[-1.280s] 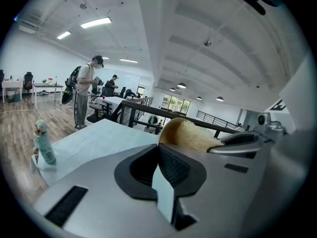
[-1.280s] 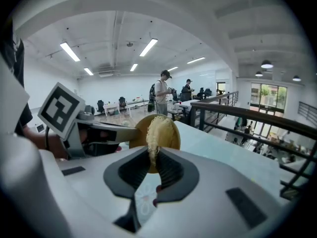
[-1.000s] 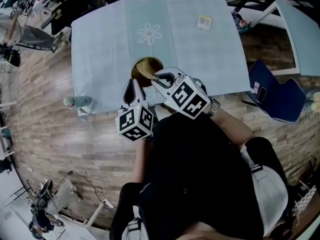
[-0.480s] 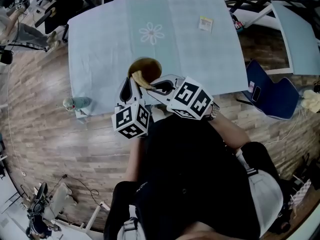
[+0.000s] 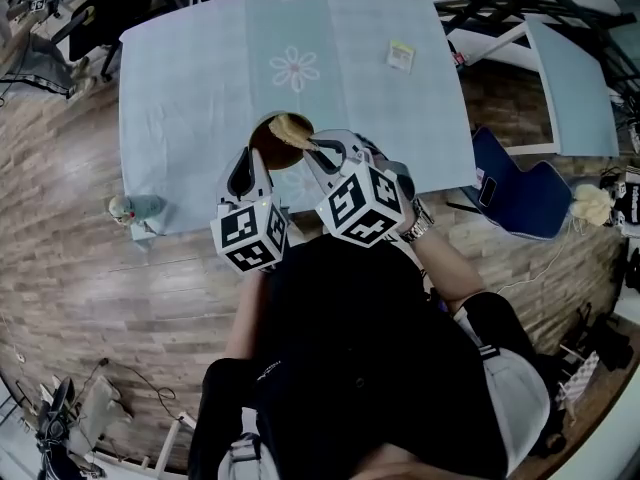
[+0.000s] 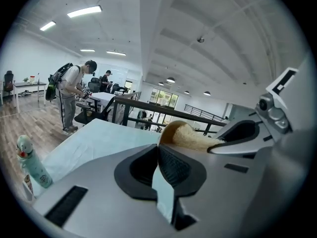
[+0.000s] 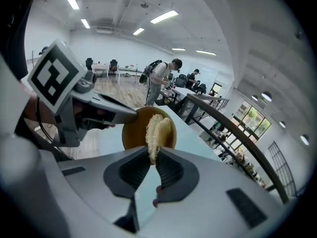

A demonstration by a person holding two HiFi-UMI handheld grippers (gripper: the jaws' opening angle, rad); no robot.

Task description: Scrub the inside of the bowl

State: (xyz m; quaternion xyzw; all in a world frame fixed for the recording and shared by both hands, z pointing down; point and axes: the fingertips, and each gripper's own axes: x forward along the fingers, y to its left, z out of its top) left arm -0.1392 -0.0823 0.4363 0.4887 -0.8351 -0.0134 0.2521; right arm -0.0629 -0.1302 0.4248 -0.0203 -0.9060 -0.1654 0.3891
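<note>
Head view showed the desk (image 5: 190, 78) with a brown bowl (image 5: 268, 155) near its front edge. The left tool (image 5: 252, 158) was closed tight on the bowl's near rim. Just to the right, the right tool (image 5: 322, 152) pinched a tan scrub pad (image 5: 291, 130), which lay against the bowl's inside.

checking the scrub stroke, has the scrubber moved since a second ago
Yes. The scrubber went from the near side of the bowl toward its far rim.
</note>
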